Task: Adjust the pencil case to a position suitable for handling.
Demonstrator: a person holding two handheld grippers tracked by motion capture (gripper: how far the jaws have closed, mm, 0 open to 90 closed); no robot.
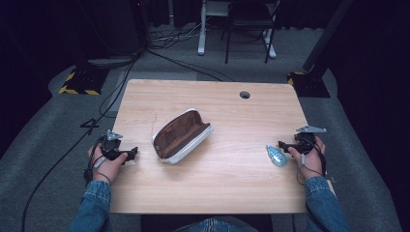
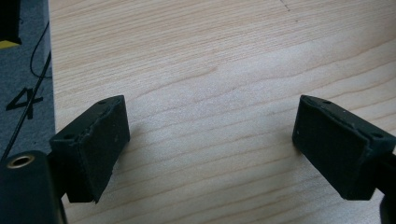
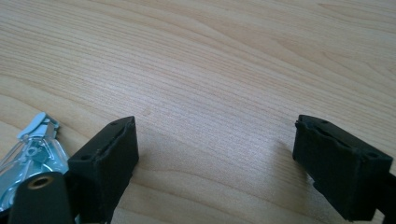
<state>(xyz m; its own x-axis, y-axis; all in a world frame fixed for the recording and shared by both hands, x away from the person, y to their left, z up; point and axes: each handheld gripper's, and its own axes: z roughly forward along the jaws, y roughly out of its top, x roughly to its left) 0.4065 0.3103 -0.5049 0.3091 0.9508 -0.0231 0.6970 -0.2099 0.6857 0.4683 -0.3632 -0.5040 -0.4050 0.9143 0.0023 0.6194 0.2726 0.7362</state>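
1. Wooden table [image 1: 212, 188], light grain, seen from above; a round cable hole [image 1: 244, 94] near its far edge.
2. Pencil case [image 1: 182, 136], white outside and brown inside, lies open at mid-table, slanted, mouth facing up. Neither gripper touches it.
3. Small clear-and-blue packet [image 1: 276, 155] lies flat near the table's right edge, well apart from the case. In the right gripper view it sits at the lower left [image 3: 30, 154], just beside one jaw, partly hidden behind the gripper body.
4. Right gripper [image 1: 284, 146]: held low at the right edge of the table, tips pointing toward the packet and just short of it. Jaws stand wide [image 3: 215, 158], only bare wood between them.
5. Left gripper [image 1: 131, 153]: held low at the left edge, pointing toward the case, some way off. Jaws wide [image 2: 210, 140], bare wood between them.
6. Both forearms in denim sleeves [image 1: 95, 203].
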